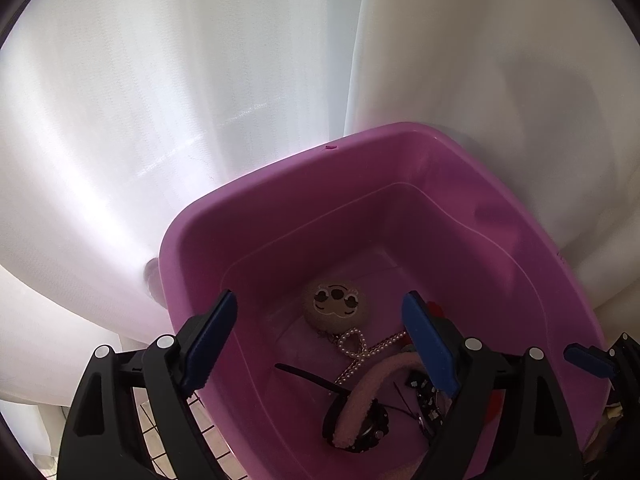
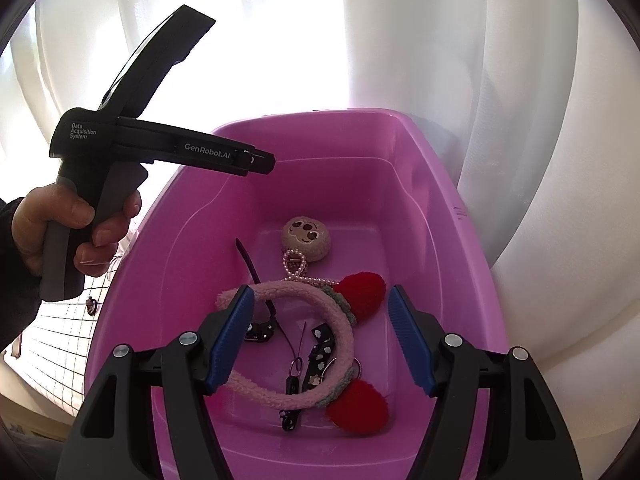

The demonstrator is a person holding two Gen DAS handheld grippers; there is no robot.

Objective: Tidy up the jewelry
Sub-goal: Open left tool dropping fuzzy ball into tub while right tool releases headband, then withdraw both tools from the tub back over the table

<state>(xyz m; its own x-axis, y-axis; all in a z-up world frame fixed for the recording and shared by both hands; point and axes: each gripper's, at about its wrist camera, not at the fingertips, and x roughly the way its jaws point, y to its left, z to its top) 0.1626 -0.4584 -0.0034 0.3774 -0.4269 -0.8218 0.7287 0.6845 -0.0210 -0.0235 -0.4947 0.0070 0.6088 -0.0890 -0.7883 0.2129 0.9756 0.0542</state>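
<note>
A pink plastic tub [image 1: 400, 168] [image 2: 424, 184] holds the jewelry: a round beige plush charm [image 1: 336, 306] [image 2: 307, 238] on a pearl chain [image 2: 296, 266], a fuzzy pink headband [image 2: 344, 324] [image 1: 372, 388] with red pompoms [image 2: 360, 288], a black hair clip [image 2: 250, 262] and small dark clips [image 2: 320, 356]. My left gripper [image 1: 320, 344] is open and empty above the tub's near side; in the right wrist view it [image 2: 260, 162] hovers over the tub's left rim. My right gripper [image 2: 320, 336] is open and empty above the headband.
White curtains [image 1: 200, 80] [image 2: 520, 120] hang behind the tub. A black wire grid [image 2: 60, 328] [image 1: 208, 440] lies to the tub's left. The right gripper's blue finger [image 1: 588, 358] shows at the right edge of the left wrist view.
</note>
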